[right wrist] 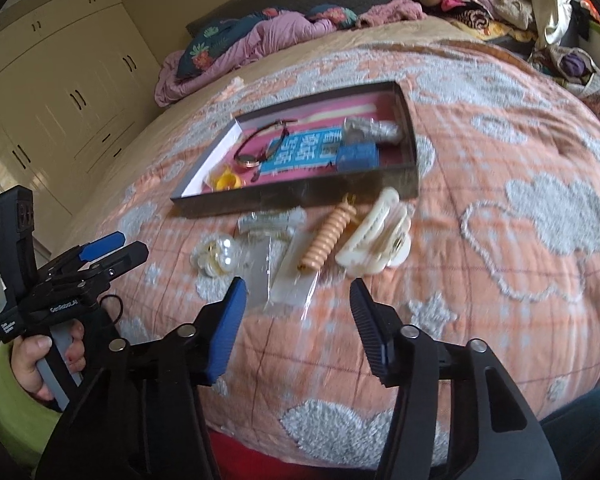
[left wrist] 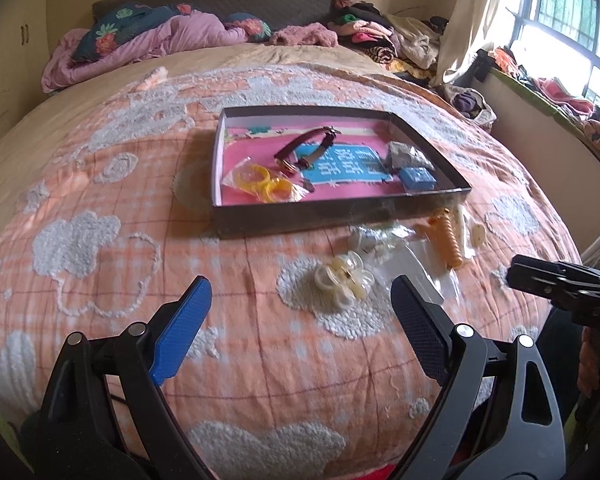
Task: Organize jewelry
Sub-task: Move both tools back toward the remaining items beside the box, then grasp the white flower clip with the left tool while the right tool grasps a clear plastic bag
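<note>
While both grippers hang with fingers wide and empty over the bed [right wrist: 500, 152], the orange spiral clip [right wrist: 329, 236] lies mid-frame just above the right gripper [right wrist: 298, 312], long axis running upper right to lower left, nearer it than the left gripper [left wrist: 300, 320].

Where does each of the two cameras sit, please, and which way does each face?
Left wrist: on the left hand-held gripper, open, facing across the bed toward the box and headboard; the right hand-held gripper shows at the right edge.
Right wrist: on the right hand-held gripper, open, facing the same way from further right; the left hand shows.
Both share the box, watch and orange spiral clip.
</note>
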### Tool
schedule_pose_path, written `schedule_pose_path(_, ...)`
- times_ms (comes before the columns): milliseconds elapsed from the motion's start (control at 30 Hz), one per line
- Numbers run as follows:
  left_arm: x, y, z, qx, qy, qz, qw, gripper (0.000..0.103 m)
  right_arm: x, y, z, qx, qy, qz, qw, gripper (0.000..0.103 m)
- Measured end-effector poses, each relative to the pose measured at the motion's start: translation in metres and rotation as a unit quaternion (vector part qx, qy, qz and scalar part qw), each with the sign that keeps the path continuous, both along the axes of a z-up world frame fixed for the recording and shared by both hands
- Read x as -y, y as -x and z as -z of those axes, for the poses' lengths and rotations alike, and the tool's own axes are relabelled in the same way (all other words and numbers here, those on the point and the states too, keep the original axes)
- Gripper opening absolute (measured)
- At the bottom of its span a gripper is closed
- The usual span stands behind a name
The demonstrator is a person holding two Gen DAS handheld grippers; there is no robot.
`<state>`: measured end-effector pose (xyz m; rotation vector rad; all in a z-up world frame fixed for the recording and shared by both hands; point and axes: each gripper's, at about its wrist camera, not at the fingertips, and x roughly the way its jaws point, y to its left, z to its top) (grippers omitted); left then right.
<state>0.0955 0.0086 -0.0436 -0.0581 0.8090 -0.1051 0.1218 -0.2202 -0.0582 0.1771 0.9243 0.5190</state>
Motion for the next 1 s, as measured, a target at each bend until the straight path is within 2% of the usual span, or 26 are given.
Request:
schedule_pose_path(333, 0.009, -0.002, 0.015, -0.015, -0.005, 0.014, 0.9998, 0.084, 0.0, -0.009, 0.03, -0.041, -0.013, 0.008, 0.999, 0.031)
schedule_pose_path(800, 0.022, -0.033, 0.043, -0.036, -0.013, 0.037, 0.9986, 0.084, -0.012, -0.037, 0.057, -0.098, -0.072, -0.001, 0.993, 0.031)
schedule_pose_path(1000, 0.021, -0.051, 0.051, -0.043, -0.012, 0.037, 0.9983, 0.084, -0.016, -0.045, 0.06, -0.108, -0.095, -0.015, 0.989, 0.022)
